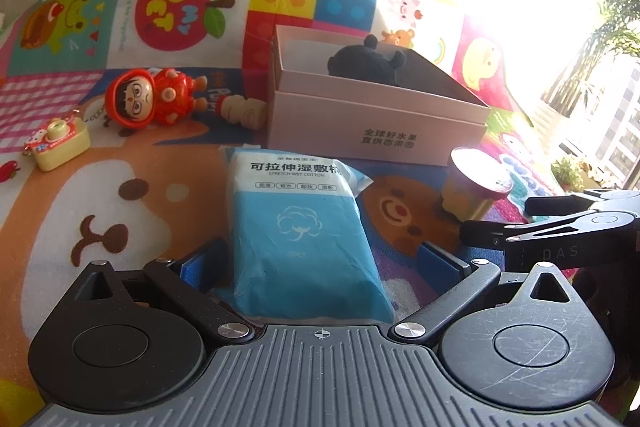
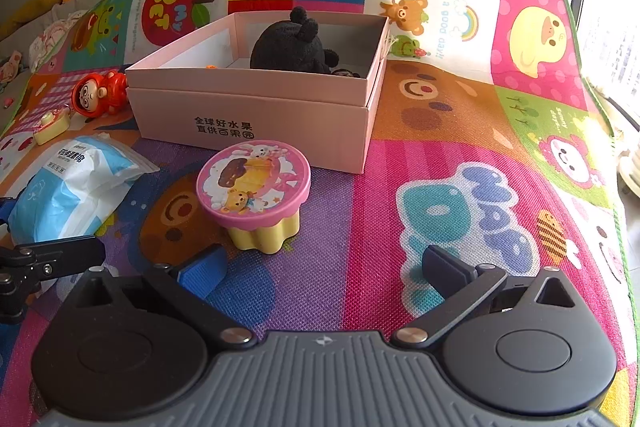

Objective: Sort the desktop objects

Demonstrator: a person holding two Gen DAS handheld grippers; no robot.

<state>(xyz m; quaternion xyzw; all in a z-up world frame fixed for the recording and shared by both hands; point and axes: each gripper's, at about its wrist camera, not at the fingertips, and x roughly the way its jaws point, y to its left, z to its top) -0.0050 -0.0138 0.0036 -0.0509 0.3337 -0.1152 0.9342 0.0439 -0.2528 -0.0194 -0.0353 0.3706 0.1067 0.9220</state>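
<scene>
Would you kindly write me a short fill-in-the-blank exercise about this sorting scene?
1. The black plush sits inside the pink ____.
2. The open left gripper straddles the blue ____.
3. The cup before the box has a ____ lid.
4. The right gripper is open and holds ____.

Missing words: box; packet; pink; nothing.

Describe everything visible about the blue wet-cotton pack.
The wet-cotton pack is a soft, crinkled plastic pouch, white at the top with Chinese print and "STRETCH WET COTTON", blue below with a cotton-flower drawing. It lies flat on the play mat, sealed, between the open left gripper's fingers, in front of the pink box.
</scene>
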